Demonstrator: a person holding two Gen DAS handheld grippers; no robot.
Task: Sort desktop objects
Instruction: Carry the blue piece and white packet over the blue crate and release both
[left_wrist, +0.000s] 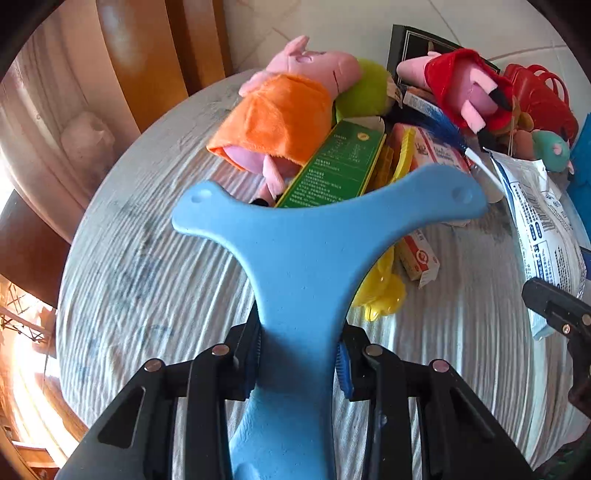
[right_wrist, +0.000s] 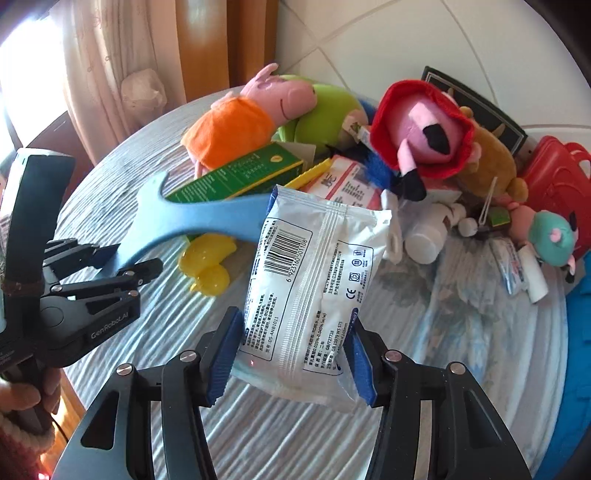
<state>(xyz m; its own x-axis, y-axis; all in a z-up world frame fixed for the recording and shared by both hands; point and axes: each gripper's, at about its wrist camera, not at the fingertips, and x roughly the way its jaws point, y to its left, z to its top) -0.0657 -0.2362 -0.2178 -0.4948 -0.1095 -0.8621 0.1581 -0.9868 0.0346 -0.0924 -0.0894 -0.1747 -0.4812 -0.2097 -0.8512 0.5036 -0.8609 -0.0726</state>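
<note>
Grippers both carry loads: left gripper (left_wrist: 301, 363) is clamped on blue Y-shaped piece (left_wrist: 314, 236), long axis pointing forward from its fingers, while right gripper (right_wrist: 291, 360) squeezes white packet (right_wrist: 314, 280), pile of toys (right_wrist: 424, 147) lying ahead of both

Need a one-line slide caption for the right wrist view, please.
Right gripper holds a white wipes packet above the cluttered round table while the left gripper grips a blue Y-shaped toy.

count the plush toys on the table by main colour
orange-dressed pig plush: 1
red-dressed pig plush: 1
green plush: 1
brown plush: 1
small teal-headed plush: 1
total: 5
</note>
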